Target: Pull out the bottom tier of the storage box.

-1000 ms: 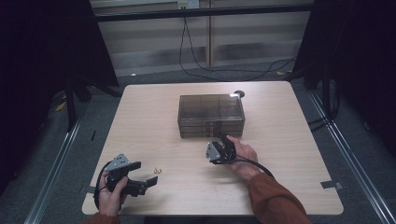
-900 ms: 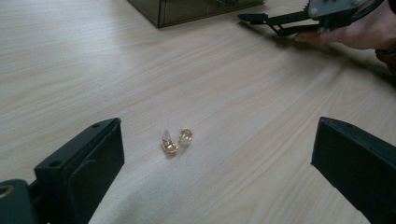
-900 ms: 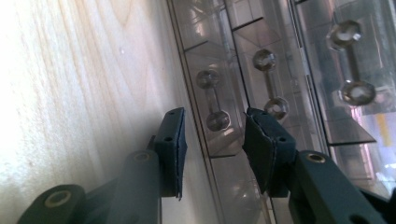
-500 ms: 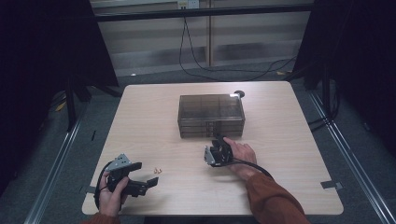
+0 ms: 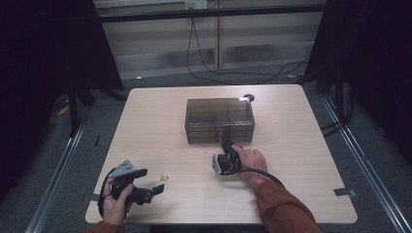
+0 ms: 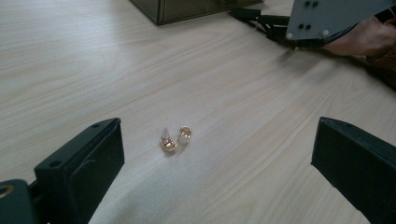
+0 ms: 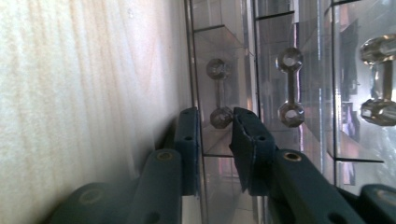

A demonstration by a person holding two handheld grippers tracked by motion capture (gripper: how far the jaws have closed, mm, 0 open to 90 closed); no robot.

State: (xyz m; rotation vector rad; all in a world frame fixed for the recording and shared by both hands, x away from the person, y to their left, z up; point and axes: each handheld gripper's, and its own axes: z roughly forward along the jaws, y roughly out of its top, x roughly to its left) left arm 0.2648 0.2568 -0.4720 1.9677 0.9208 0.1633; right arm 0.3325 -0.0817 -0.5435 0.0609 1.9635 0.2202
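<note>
A smoky clear drawer box [image 5: 219,119] stands mid-table. My right gripper [image 5: 226,158] lies on its side against the box's front. In the right gripper view its jaws [image 7: 215,114] are close together around the clear handle [image 7: 218,91] of the lowest drawer, and the handle's knob sits between the pads. Two small gold ear studs [image 6: 175,138] lie together on the wood just ahead of my left gripper [image 6: 215,158], also seen from above as the studs [image 5: 164,178] beside the left gripper [image 5: 154,190]. Its jaws stand wide apart with nothing between them.
The wooden table [image 5: 301,131] has bare room on both sides of the box. A small dark round object [image 5: 249,97] sits behind the box. Other drawer handles [image 7: 290,86] show beside the gripped one. The right gripper's cable [image 5: 262,173] runs along the forearm.
The right hand and its gripper have shifted slightly left and settled against the box's front. The left gripper and the studs have stayed put.
</note>
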